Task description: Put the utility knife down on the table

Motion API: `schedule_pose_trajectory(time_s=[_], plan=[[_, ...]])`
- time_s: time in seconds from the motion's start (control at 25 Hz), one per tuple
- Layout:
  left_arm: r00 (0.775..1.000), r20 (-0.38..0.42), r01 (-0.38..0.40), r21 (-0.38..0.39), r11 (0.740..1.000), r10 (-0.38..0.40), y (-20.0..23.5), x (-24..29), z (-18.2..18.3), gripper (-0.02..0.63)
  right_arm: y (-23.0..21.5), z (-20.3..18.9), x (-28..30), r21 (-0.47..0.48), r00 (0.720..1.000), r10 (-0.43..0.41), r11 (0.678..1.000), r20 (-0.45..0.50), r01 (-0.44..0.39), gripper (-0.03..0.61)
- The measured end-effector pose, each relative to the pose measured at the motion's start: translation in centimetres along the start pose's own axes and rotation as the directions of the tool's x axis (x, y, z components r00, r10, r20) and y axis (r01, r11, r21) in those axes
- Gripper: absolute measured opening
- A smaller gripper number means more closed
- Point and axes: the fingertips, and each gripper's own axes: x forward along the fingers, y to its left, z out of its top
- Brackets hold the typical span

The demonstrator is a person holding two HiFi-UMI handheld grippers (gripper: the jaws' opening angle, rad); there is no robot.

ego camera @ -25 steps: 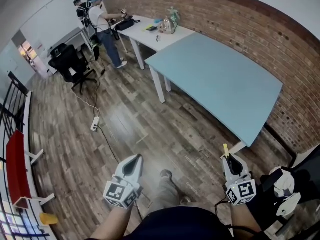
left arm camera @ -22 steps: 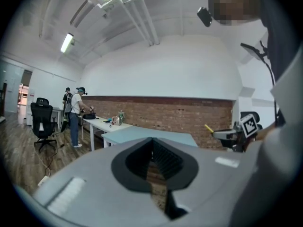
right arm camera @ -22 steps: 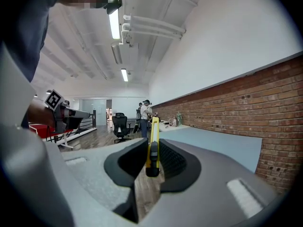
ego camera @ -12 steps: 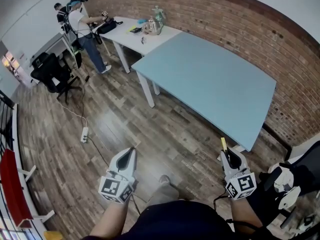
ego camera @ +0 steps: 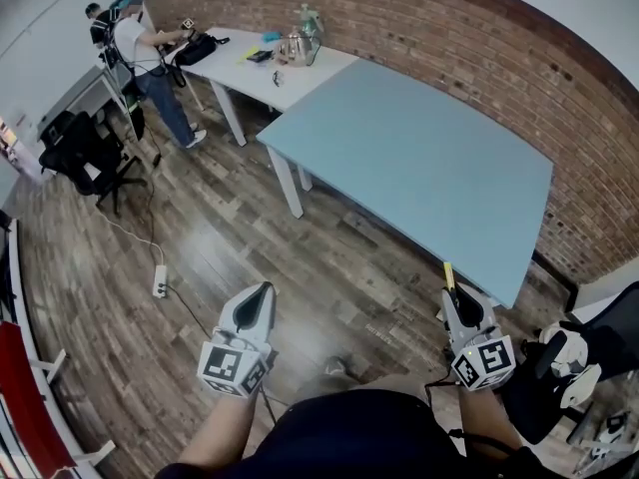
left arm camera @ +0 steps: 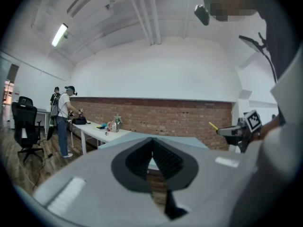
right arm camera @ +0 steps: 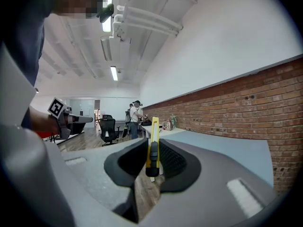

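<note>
Yellow and black, the utility knife [right arm camera: 153, 148] stands on edge between the jaws of the right gripper [ego camera: 452, 289]. The pads clamp its two flat sides, and its yellow end pokes out past the tips. The left gripper [ego camera: 264, 291] has its jaws closed together with nothing between them. Both grippers hang over the wooden floor [ego camera: 250, 238], side by side and well apart, pointing toward a pale blue counter [ego camera: 419, 158]. The near corner of that counter lies just ahead of the right gripper. The knife is in the air, short of the counter's edge. At the blue counter's far end stands a white counter [ego camera: 262, 80] carrying a dark bag and some small items. A person [ego camera: 140, 53] stands at it. A brick wall [ego camera: 449, 38] runs behind both counters. A black office chair [ego camera: 80, 158] stands at the left, with a white power strip [ego camera: 159, 281] on the floor nearby.
</note>
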Motion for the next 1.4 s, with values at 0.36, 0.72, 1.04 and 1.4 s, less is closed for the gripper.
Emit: schedule_pose_trajectory(time_s=[0.36,0.72,1.04,1.4], plan=[[0.999,0.032,0.015,0.006,1.000,-0.016,4.2,2.5,0.5,-0.017,0.7,0.6,2.6,-0.039,0.999,-0.032,0.999,0.002,0.032,0.077],[1.000,0.006,0.024,0.038,0.999,-0.024,5.4,6.4,0.6,-0.017,-2.0,-0.9,7.7,-0.013,0.999,-0.036,0.999,-0.019,0.036,0.077],[1.000,-0.004,-0.017,0.106,0.994,0.018,8.2,10.4,1.6,-0.017,-4.8,-0.4,13.9,-0.011,1.000,-0.014,1.000,-0.010,0.014,0.077],[0.999,0.009,-0.035,0.142,0.989,0.035,9.6,19.0,6.2,-0.017,-10.8,0.4,21.4,0.000,1.000,-0.001,1.000,0.001,0.001,0.077]])
